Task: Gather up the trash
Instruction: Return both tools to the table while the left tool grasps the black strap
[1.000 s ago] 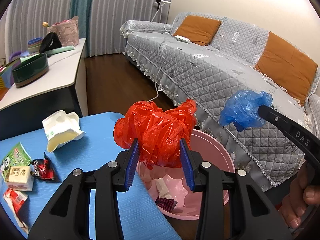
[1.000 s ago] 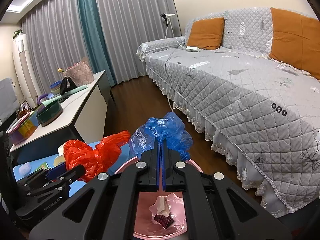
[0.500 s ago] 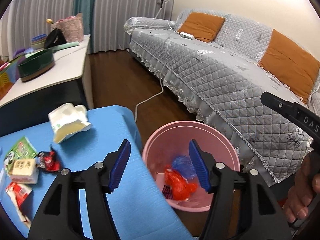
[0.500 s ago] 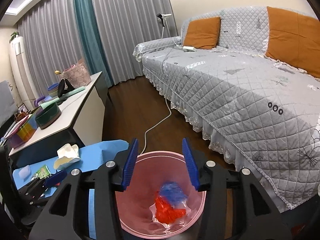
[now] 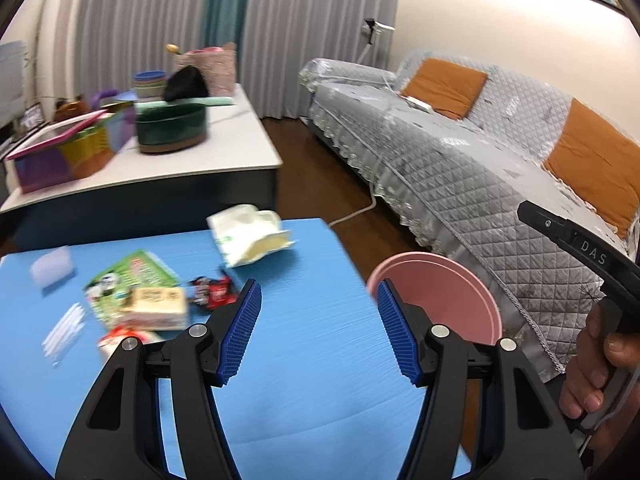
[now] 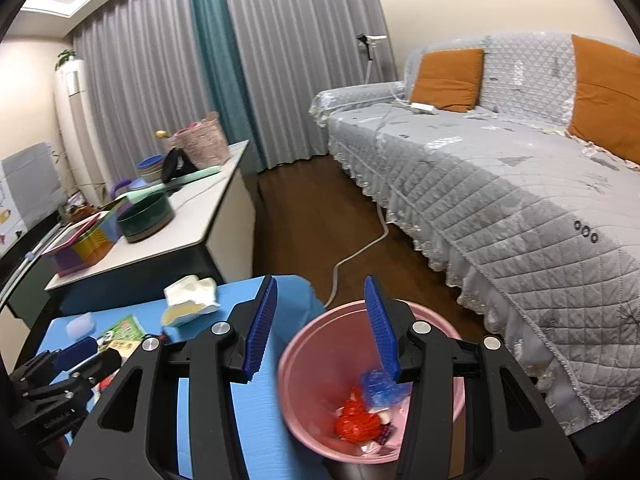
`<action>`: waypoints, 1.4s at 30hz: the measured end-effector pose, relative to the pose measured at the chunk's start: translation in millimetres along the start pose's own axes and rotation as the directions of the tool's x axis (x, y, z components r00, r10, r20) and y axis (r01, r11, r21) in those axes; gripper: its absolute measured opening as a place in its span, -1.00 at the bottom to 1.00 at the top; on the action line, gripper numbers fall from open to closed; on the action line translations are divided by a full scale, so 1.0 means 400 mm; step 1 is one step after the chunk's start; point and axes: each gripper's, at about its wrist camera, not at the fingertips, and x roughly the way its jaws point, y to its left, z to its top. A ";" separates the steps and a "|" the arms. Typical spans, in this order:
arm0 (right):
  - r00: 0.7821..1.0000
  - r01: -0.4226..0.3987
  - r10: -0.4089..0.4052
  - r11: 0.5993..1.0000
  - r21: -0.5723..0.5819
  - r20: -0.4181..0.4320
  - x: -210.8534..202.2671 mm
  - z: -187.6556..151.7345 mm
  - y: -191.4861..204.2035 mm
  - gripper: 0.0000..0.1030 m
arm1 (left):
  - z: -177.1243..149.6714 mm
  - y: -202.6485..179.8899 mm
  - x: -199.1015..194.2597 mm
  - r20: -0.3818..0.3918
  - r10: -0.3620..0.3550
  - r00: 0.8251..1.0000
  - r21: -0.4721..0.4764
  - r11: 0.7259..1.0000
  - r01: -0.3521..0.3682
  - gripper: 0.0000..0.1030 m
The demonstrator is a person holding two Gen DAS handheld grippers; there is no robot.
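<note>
Right wrist: pink bin [image 6: 304, 364] upright, mouth up

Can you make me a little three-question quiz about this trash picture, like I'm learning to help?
1. True or false: the red bag is lying inside the pink bin.
2. What is between the fingers of the left gripper? A) a blue bag B) nothing C) a candy wrapper
3. Fill in: the white torn pack lies on the ____ table.

Key:
1. True. It lies at the bottom, next to the blue bag.
2. B. Both the left gripper and the right gripper are open and empty.
3. Blue. More trash is waiting there, such as the red candy wrapper and the green packet.
</note>
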 end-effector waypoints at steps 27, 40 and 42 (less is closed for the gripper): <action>0.939 -0.309 0.297 0.950 -0.042 -0.175 -0.039 -0.143 0.350 -0.12 | -0.302 0.396 -0.147 -0.163 0.285 0.945 -0.208 0.926 -0.315 0.37; 0.915 -0.346 0.311 0.932 -0.105 -0.255 0.022 -0.220 0.446 -0.12 | -0.348 0.384 -0.091 -0.244 0.265 0.933 -0.180 0.933 -0.313 0.52; 0.911 -0.353 0.317 0.930 -0.100 -0.265 0.030 -0.227 0.452 -0.12 | -0.348 0.388 -0.085 -0.253 0.275 0.928 -0.176 0.930 -0.323 0.39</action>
